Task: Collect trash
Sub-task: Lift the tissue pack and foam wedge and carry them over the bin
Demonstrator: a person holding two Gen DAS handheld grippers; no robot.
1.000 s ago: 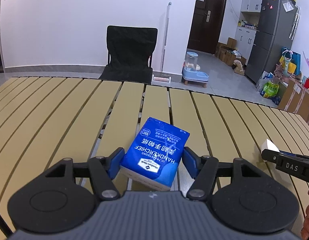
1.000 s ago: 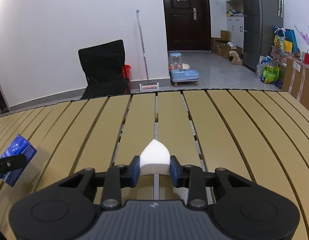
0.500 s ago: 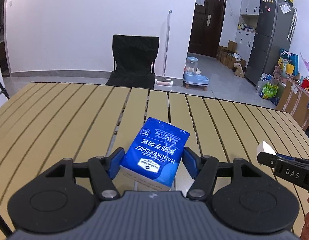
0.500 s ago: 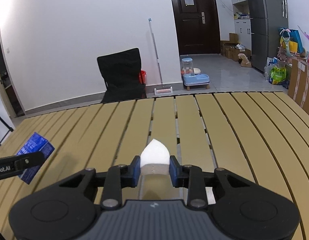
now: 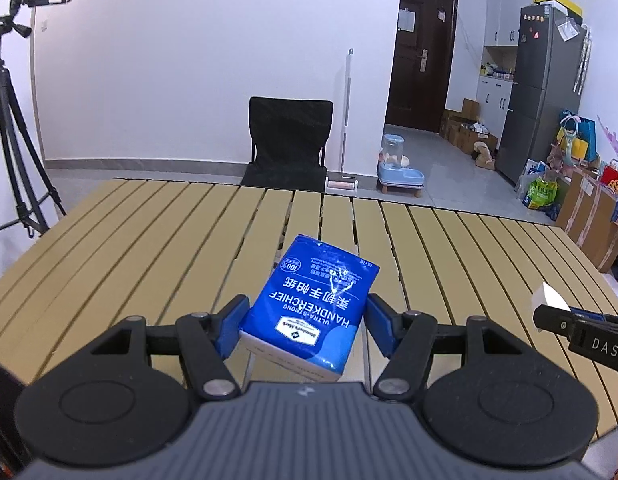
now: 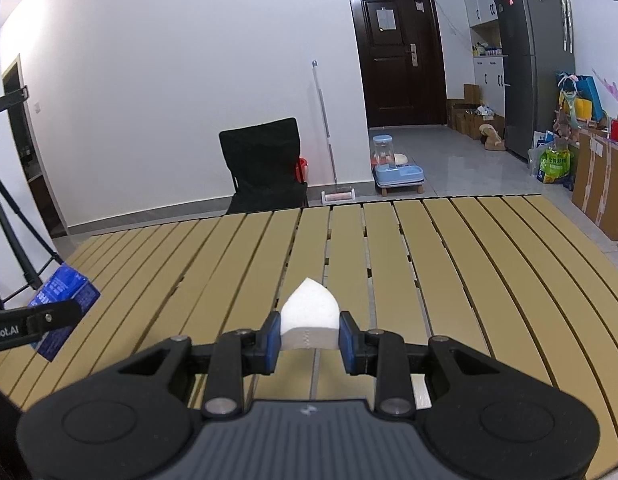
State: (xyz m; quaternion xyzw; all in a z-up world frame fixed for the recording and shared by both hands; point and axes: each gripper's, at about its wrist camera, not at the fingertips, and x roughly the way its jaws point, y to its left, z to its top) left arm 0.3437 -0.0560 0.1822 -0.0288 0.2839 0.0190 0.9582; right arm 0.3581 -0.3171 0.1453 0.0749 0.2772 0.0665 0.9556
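Note:
A blue handkerchief tissue pack (image 5: 309, 304) with white print hangs above the slatted yellow table (image 5: 149, 240), clamped between the blue pads of my left gripper (image 5: 305, 320). My right gripper (image 6: 309, 336) is shut on a white folded tissue (image 6: 309, 316), also lifted off the table. In the left wrist view the right gripper's finger and the white tissue (image 5: 547, 296) show at the right edge. The right wrist view has the blue pack (image 6: 63, 300) and the left gripper's finger at its left edge.
A black folding chair (image 5: 287, 140) stands behind the table's far edge, with a mop (image 5: 346, 120) against the wall and a pet feeder (image 5: 399, 168) on the floor. A tripod (image 5: 13, 128) stands at the left. Fridge, boxes and bags fill the right side.
Both grippers have risen and pulled back from the table's far side with their loads; more of the table and room shows, and the tripod has come into view.

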